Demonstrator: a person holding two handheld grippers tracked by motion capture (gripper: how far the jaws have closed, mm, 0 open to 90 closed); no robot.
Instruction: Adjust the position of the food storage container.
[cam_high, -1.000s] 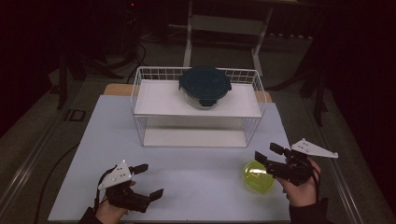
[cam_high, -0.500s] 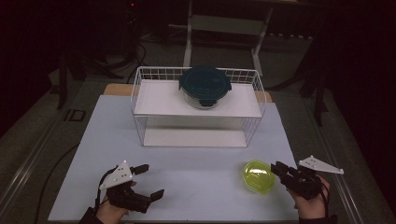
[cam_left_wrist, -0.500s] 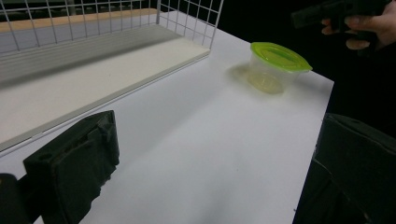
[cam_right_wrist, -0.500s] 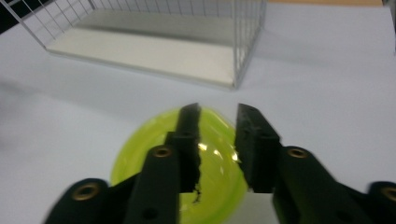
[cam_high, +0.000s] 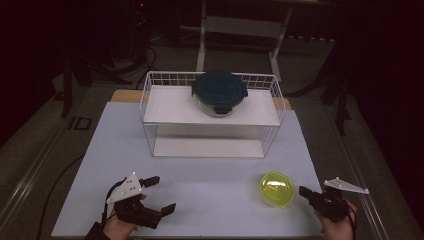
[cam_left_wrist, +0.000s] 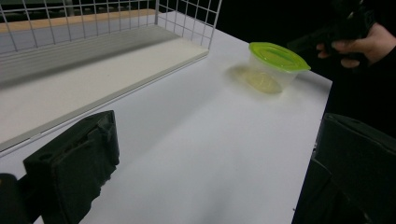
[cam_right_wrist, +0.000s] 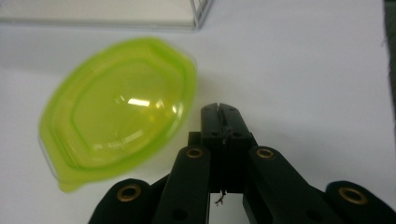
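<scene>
A small clear container with a lime-green lid (cam_high: 277, 189) (cam_left_wrist: 275, 63) (cam_right_wrist: 116, 116) sits on the white tabletop at the near right. My right gripper (cam_high: 302, 191) (cam_right_wrist: 219, 109) lies low just right of it, tips close to the lid's rim. Its jaws have just been closing and now meet, with nothing between them. The left gripper view shows it (cam_left_wrist: 293, 45) in a hand beyond the container. My left gripper (cam_high: 162, 194) (cam_left_wrist: 210, 177) rests at the near left, open and empty, well away from the container.
A white wire rack (cam_high: 150, 95) (cam_left_wrist: 187, 18) stands at the middle back of the table. On its upper shelf is a round glass container with a dark teal lid (cam_high: 219, 92). The table's right edge (cam_high: 320, 190) runs close under my right gripper.
My right gripper has sunk and drawn back toward the table's near right edge, and its jaws have come together. The left gripper and the green-lidded container have stayed put.
</scene>
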